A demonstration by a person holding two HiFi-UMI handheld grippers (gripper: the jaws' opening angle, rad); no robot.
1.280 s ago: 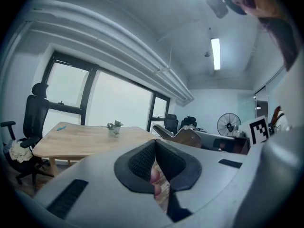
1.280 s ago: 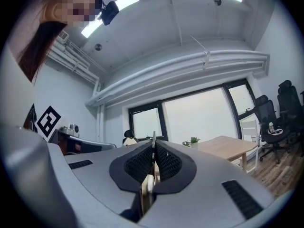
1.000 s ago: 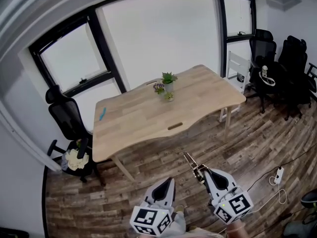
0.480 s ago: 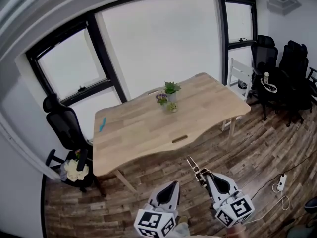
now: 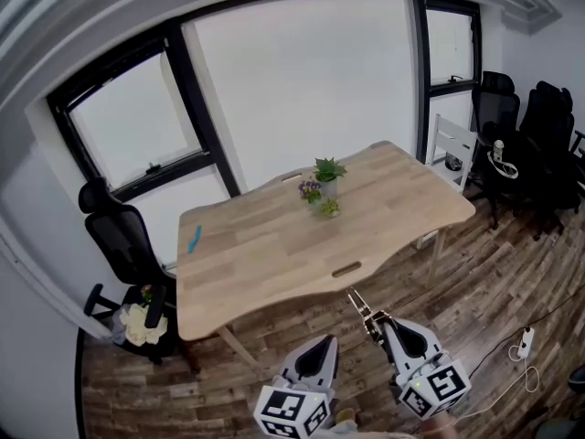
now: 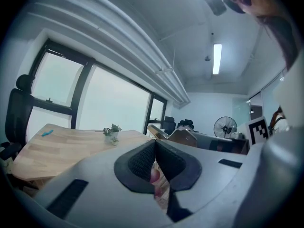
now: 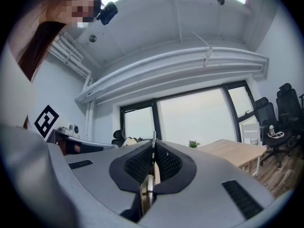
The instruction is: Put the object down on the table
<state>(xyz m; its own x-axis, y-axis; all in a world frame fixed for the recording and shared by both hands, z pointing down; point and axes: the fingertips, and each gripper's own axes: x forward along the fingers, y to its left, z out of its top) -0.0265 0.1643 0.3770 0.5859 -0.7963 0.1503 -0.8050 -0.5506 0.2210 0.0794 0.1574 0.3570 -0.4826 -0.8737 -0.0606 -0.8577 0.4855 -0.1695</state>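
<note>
My right gripper (image 5: pixel 377 324) is shut on a thin metal object (image 5: pixel 360 307) that sticks out forward past its tips, held over the wooden floor short of the table. In the right gripper view the object (image 7: pixel 152 152) shows as a narrow strip pinched between the pads (image 7: pixel 141 164). The left gripper (image 5: pixel 324 346) hangs beside it at the bottom of the head view, jaws together with nothing between them. The light wooden table (image 5: pixel 265 250) stands ahead under the window.
Small potted plants (image 5: pixel 324 183) stand mid-table and a blue item (image 5: pixel 194 239) lies near its left end. A black office chair (image 5: pixel 121 238) is at the left, a white chair (image 5: pixel 452 144) and black chairs (image 5: pixel 537 122) at the right. A power strip (image 5: pixel 526 340) lies on the floor.
The table has come a little closer and shifted right in the head view. Both grippers keep their places at the bottom, and the right one still holds the metal object.
</note>
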